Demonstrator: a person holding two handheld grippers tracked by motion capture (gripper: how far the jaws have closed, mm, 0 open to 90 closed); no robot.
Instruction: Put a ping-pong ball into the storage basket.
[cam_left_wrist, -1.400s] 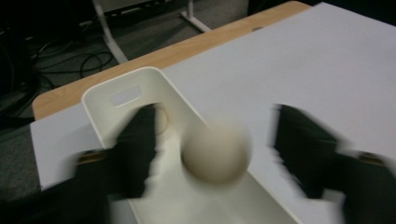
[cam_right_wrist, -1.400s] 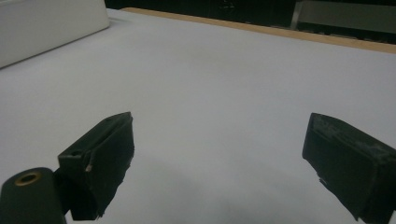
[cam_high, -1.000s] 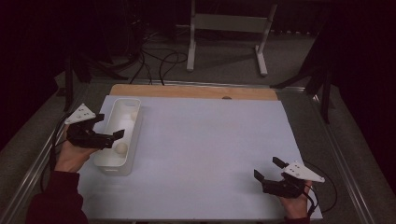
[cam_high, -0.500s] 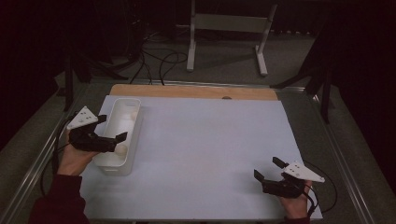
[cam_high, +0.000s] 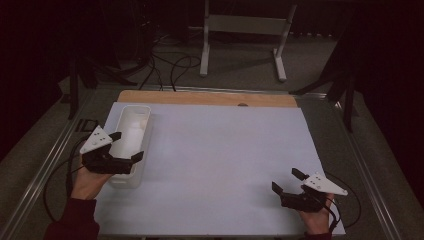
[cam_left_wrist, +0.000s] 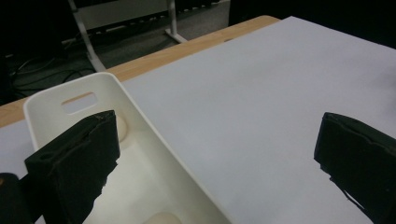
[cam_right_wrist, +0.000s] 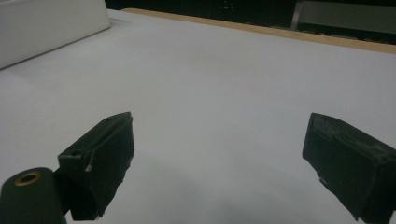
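— Black jaws of the left claw stand spread and empty over the near end of the white bin?

— Yes; the left gripper view adds two pale round lumps inside it, faint from above. The right claw is spread too, empty, low over the pale sheet.

— Surroundings?

— A wooden surface, a dark floor with cables and a metal stand.

— Changes?

— The left claw has drawn back toward the person.
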